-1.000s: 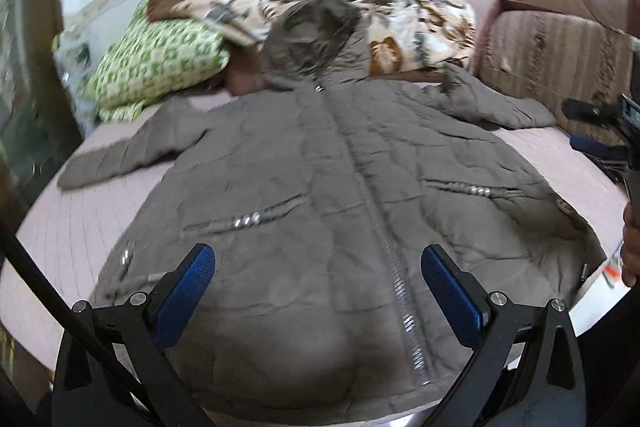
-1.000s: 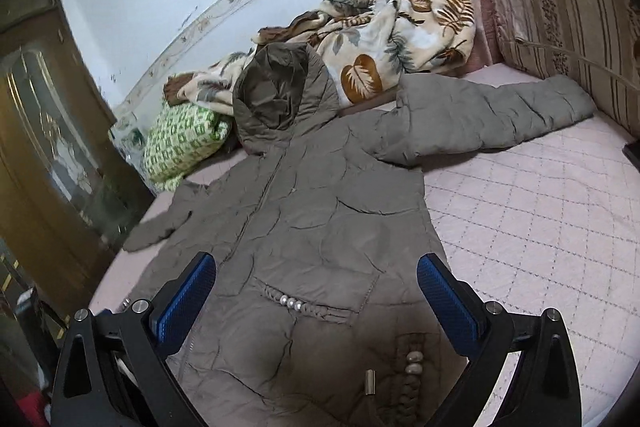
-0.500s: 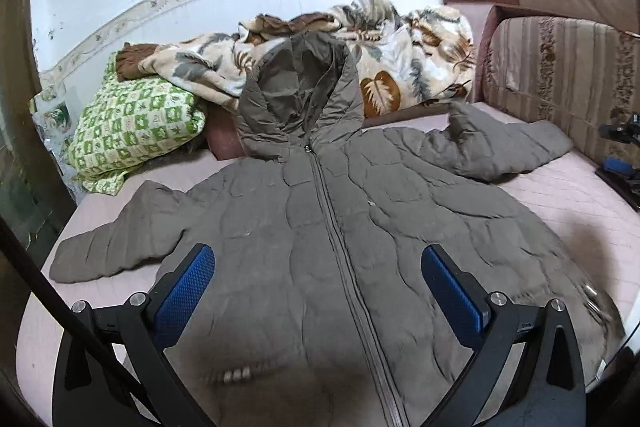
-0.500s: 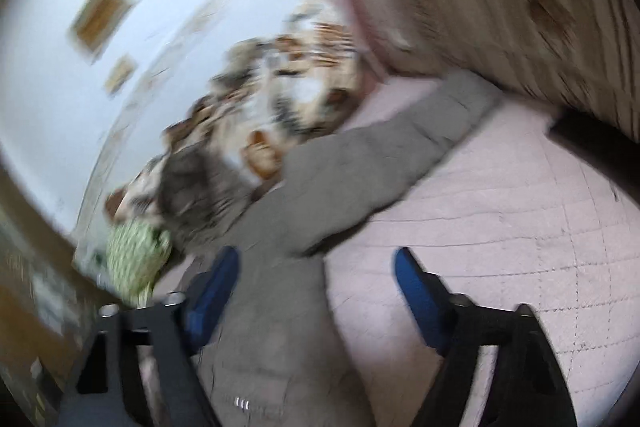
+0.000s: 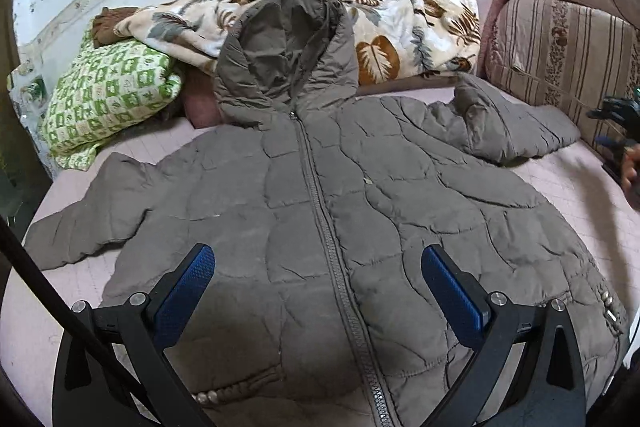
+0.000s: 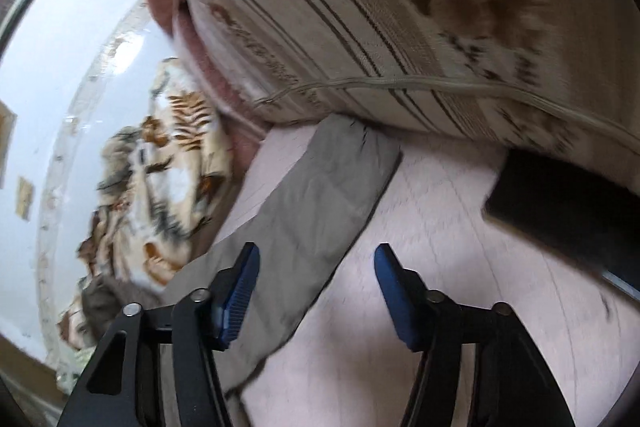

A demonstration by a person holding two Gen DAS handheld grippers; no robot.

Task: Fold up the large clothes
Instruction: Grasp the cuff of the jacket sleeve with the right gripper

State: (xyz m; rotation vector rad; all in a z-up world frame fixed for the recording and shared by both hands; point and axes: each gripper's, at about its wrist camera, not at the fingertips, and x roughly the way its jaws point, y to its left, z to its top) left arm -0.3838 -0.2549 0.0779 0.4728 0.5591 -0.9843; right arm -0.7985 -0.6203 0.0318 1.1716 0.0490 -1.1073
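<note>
Right tongs [image 6: 316,291] nearer jacket [image 5: 340,207] sleeve edge, narrowing, empty; left tongs [image 5: 318,291] wide.

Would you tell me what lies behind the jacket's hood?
Behind the hood a leaf-print blanket is heaped against the wall, with a green patterned pillow to its left. Whatever lies directly behind the hood is covered by it.

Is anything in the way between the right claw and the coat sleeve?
No, nothing visible blocks it. The right claw is closing above the sleeve, gripping nothing yet. The sleeve lies bare on the pink bedcover, its end near the striped cushion.
</note>
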